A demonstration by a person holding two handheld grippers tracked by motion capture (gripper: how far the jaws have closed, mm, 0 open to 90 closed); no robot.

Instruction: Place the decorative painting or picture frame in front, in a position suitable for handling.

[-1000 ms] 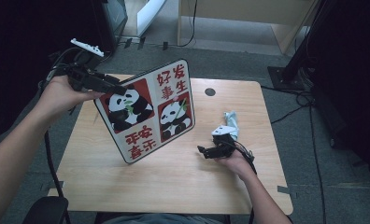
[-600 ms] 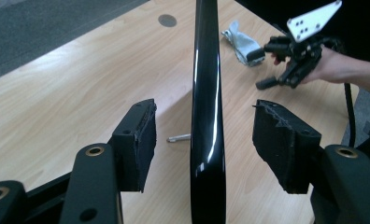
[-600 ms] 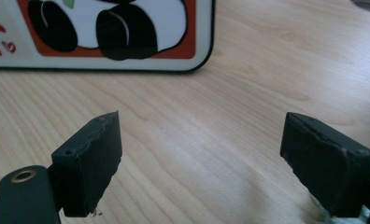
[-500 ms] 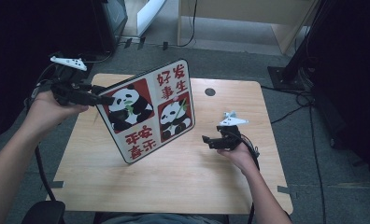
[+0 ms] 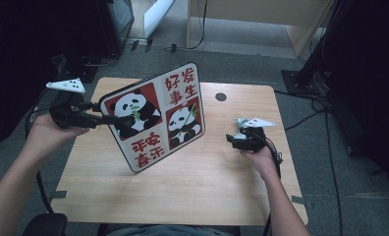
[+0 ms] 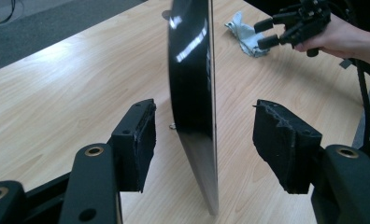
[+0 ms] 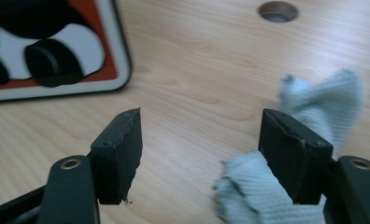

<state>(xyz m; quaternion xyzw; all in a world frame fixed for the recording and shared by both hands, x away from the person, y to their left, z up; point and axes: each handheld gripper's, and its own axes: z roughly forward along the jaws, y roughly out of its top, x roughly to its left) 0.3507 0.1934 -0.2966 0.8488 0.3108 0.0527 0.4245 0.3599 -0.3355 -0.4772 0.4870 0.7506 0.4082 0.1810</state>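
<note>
A sign board (image 5: 158,115) with two pandas and red characters stands tilted on the wooden table (image 5: 182,191). My left gripper (image 5: 119,118) reaches in from the left. In the left gripper view the board's thin edge (image 6: 192,70) runs between my open left gripper (image 6: 204,105) jaws, clear of both pads. A crumpled light blue cloth (image 5: 241,123) lies at the right. My right gripper (image 5: 230,140) sits just in front of it. In its own view my right gripper (image 7: 199,113), whose jaws have just been closing, has bare table between them, and the cloth (image 7: 323,102) lies beside the right jaw.
A round cable hole (image 5: 221,97) sits near the table's far edge. Dark furniture and cables surround the table on the floor. The left gripper view also shows the right gripper (image 6: 262,32) beside the cloth (image 6: 241,30).
My left gripper has moved left and down, from the board's upper left corner to its left edge. My right gripper has shifted slightly farther from the person, toward the cloth.
</note>
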